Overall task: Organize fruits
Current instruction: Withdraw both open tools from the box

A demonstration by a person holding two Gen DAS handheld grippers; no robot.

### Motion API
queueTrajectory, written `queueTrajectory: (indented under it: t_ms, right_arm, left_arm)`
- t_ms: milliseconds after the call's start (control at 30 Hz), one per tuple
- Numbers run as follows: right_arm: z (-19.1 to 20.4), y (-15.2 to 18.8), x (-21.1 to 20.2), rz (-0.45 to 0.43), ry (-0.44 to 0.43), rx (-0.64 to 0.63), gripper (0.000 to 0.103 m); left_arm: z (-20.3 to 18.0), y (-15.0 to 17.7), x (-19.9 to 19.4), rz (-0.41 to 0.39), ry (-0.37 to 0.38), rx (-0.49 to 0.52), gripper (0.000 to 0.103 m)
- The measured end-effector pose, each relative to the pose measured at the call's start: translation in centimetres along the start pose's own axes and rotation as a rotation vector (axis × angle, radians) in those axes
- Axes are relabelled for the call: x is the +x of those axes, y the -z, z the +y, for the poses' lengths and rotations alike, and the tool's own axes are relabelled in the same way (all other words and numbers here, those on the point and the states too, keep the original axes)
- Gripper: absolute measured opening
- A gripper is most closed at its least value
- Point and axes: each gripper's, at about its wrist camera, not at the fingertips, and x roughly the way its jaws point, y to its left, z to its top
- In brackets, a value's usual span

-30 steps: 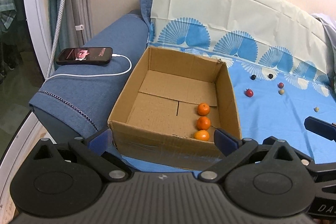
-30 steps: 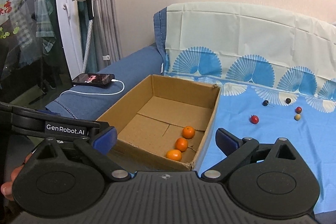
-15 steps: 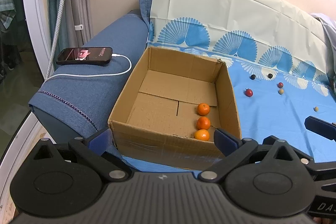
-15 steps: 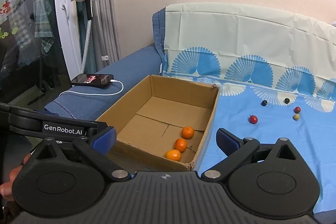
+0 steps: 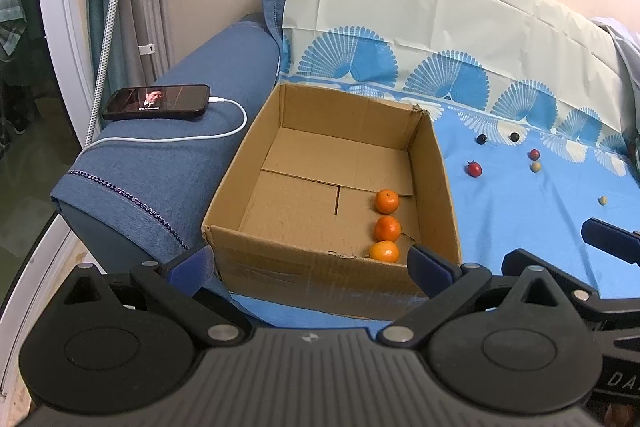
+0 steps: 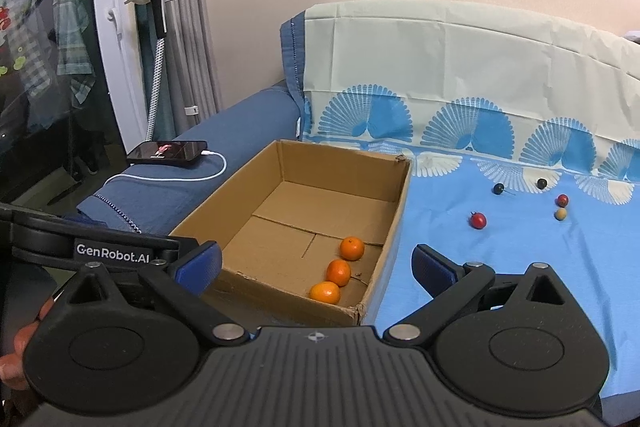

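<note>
Oranges [image 5: 386,223] in cardboard box [image 5: 320,131] ahead of left gripper [image 5: 310,261], jaws spread, empty; right gripper [image 6: 316,263] likewise agape, cherries [image 6: 478,220] beyond right fingertip.

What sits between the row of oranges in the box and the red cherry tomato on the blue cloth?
Only the cardboard box wall, then bare blue cloth; clearest in the right wrist view.

Our left gripper [image 5: 310,261] and right gripper [image 6: 316,265] look alike: matte black, with a ribbed grey centre plate bearing a small emblem, two round housings, and angled arms fixed by silver screws. The fingers [image 6: 434,267] carry blue pads. White lettering "GenRobot.AI" runs along one black side; another side shows partial letters "DA".
</note>
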Motion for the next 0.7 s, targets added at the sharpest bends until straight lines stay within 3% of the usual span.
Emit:
queueTrajectory:
  t_ms: [700]
  right_arm:
    - [-0.2, 0.2, 0.9, 0.015, 0.004, 0.008, 0.101]
  left_arm:
    - [0.4, 0.0, 1.2, 0.026, 0.003, -0.009, 0.103]
